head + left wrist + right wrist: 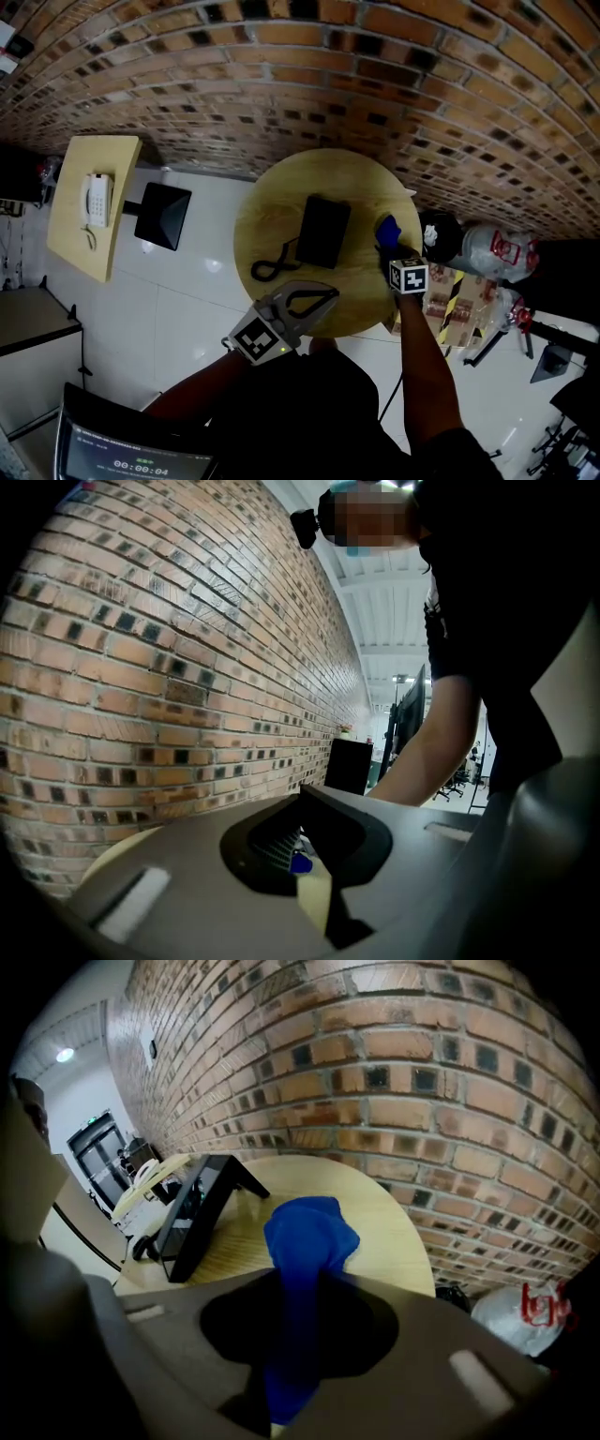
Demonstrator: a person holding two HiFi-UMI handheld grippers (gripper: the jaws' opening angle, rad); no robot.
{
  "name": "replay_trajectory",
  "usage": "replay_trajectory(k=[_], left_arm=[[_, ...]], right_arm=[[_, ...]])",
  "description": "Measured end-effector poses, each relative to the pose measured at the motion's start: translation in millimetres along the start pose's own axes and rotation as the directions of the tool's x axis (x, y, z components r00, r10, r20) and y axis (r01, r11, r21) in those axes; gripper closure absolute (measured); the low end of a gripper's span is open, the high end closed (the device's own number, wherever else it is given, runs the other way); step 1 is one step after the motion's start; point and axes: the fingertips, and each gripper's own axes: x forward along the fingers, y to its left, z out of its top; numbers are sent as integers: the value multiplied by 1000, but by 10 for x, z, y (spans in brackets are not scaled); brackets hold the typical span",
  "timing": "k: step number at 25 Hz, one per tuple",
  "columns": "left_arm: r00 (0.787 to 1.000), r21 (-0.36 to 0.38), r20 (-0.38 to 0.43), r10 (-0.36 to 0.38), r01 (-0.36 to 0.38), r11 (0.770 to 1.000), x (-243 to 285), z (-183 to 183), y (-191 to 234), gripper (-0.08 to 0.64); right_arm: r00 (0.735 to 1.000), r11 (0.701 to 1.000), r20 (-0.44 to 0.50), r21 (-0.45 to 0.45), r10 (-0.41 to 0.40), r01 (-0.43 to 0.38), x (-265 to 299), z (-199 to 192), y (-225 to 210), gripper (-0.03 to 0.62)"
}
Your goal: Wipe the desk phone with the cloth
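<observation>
**Ana:** Head view first. Where's the desk phone [323, 232]?

**Ben:** It lies dark on the middle of the round table [281, 202], with its cord [272, 265] curling off to the left. The blue cloth [388, 230] sits just right of it, under the right gripper [387, 248]. The left gripper [330, 294] is over the table's near edge, apart from the phone.

**Ana:** Left gripper view?

**Ben:** The jaws meet at the tips and clamp nothing. Phone keys show through the gap behind the tips.

**Ana:** Right gripper view?

**Ben:** The jaws pinch the cloth, and a bunch of it sticks out ahead. The phone is off to the left, and a brick wall [422, 1082] stands behind.

Lower-left screen [134, 459] reads "00:00:04"; nothing else legible
</observation>
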Motion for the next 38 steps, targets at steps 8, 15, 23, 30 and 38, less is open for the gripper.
replay_trajectory(k=[8,15,23,30,38], left_arm=[[999,30,34,20,-21,999,-212,203,73,558],[997,27,54,62,-63,998,-363,219,157,558],[994,35,56,99,-101,994,-617,201,283,558],[990,5,71,125,-125,992,-914,132,397,558],[991,8,74,115,-116,993,-950,116,377,558]], right_arm=[[983,985,147,-152,108,-86,-304,800,690,497],[972,954,162,-274,169,-120,-138,1204,1122,497],[982,917,80,-377,171,-129,277,1296,1366,497],[986,881,0,-449,165,-148,405,998,1677,497],[975,844,-101,-489,197,-221,399,341,2063,499]])
